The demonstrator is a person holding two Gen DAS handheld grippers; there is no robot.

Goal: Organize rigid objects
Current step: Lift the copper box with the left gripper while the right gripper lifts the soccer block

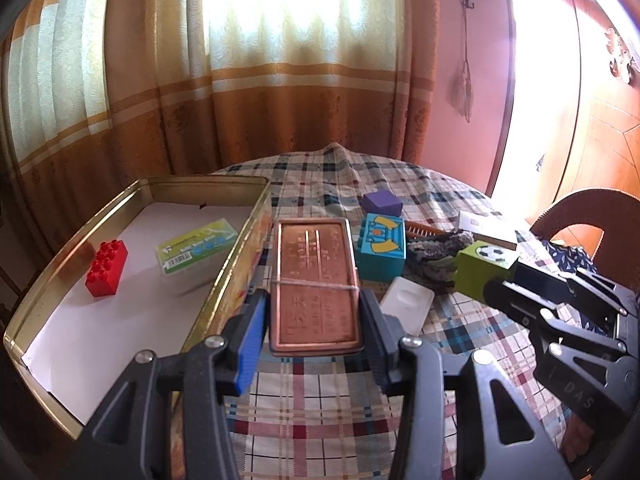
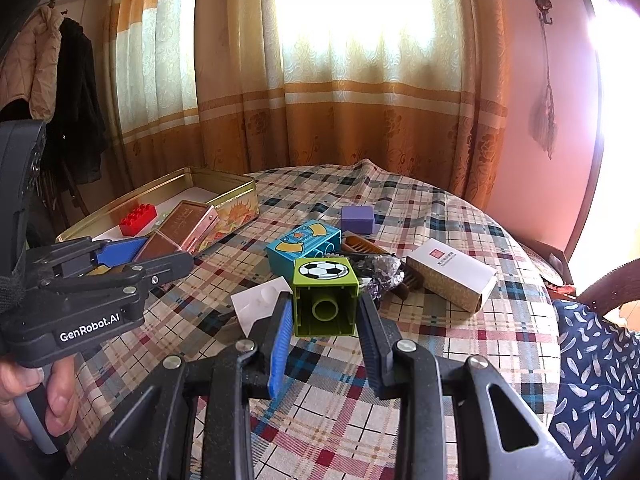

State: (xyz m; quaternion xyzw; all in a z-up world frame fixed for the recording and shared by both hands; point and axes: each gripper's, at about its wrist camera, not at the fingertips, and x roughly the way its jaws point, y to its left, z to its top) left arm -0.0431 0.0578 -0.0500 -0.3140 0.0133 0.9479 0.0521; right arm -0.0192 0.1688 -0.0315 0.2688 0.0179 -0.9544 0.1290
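My left gripper [image 1: 314, 312] is shut on a copper-coloured flat tin [image 1: 314, 284] with a rubber band, held above the cloth beside the gold tray [image 1: 244, 236]. The tray holds a red brick [image 1: 106, 268] and a green-labelled clear box [image 1: 196, 246]. My right gripper [image 2: 325, 316] is shut on a green football block [image 2: 325, 296], hollow side towards the camera. The left gripper [image 2: 120, 256] and copper tin [image 2: 180, 228] show at the left of the right wrist view, by the tray [image 2: 236, 196]. The right gripper with the green block [image 1: 484, 266] shows at the right of the left wrist view.
On the plaid tablecloth [image 2: 400, 360] lie a blue printed block [image 2: 300, 248], a purple cube [image 2: 357, 219], a white flat piece [image 2: 256, 304], a comb [image 2: 360, 246], a dark tangled item [image 2: 382, 270] and a white-and-gold carton [image 2: 452, 274]. A chair [image 1: 580, 216] stands at the right.
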